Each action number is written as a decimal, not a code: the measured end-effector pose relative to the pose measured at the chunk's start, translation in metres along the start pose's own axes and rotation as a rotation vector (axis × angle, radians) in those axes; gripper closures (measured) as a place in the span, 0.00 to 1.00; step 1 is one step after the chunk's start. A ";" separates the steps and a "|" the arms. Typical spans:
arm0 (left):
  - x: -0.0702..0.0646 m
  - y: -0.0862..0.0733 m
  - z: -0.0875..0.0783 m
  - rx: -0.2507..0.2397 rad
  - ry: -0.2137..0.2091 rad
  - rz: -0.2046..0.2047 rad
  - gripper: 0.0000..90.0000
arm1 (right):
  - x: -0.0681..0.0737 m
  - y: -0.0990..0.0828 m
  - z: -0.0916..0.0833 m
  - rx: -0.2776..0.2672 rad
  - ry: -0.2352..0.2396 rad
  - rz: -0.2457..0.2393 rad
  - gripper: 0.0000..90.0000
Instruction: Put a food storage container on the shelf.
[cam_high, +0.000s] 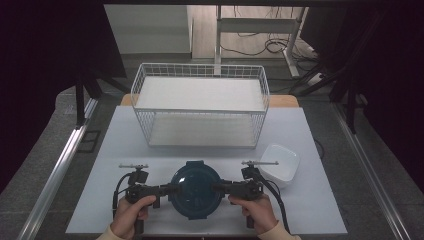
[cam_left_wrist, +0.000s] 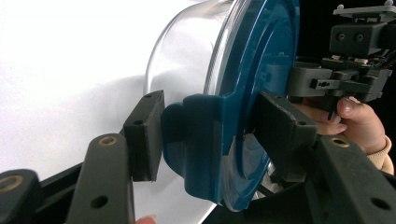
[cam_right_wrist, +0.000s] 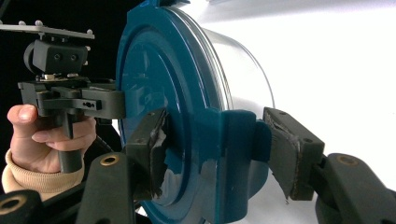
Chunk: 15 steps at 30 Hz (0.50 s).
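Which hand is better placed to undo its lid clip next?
Right, slightly: the right gripper brackets its clip on the blue lid squarely; the left gripper's grip is similar.

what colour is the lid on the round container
Dark teal blue lid, over a clear container body; clearest in the right gripper view.

Lab/test rig, not a home; black curtains (cam_high: 50, 55) round a white table (cam_high: 125, 145); loose cables (cam_high: 260, 45) on floor; metal frame rails (cam_high: 60, 165) alongside.

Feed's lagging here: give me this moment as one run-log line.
left gripper: shut on lid clasp | right gripper: shut on opposite clasp | container: blue lid on, on table | wire basket, white bowl: untouched
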<state>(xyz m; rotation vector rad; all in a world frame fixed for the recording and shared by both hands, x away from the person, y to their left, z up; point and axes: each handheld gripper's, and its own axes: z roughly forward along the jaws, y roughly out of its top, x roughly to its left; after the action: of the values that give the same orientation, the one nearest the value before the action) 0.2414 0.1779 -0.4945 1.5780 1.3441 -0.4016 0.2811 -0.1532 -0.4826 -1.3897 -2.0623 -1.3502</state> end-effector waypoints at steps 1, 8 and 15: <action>-0.001 0.001 0.000 0.001 -0.001 0.002 0.49 | 0.001 0.000 -0.001 -0.002 -0.001 -0.005 0.47; -0.007 0.004 -0.002 -0.010 -0.005 0.017 0.49 | 0.006 0.005 -0.006 -0.018 -0.006 -0.025 0.47; -0.018 0.014 -0.008 -0.026 -0.002 0.048 0.49 | 0.013 0.016 -0.013 -0.033 -0.006 -0.053 0.47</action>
<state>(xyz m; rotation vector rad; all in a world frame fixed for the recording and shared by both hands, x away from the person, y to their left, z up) 0.2452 0.1760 -0.4712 1.5848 1.3022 -0.3553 0.2852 -0.1551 -0.4585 -1.3639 -2.1037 -1.4092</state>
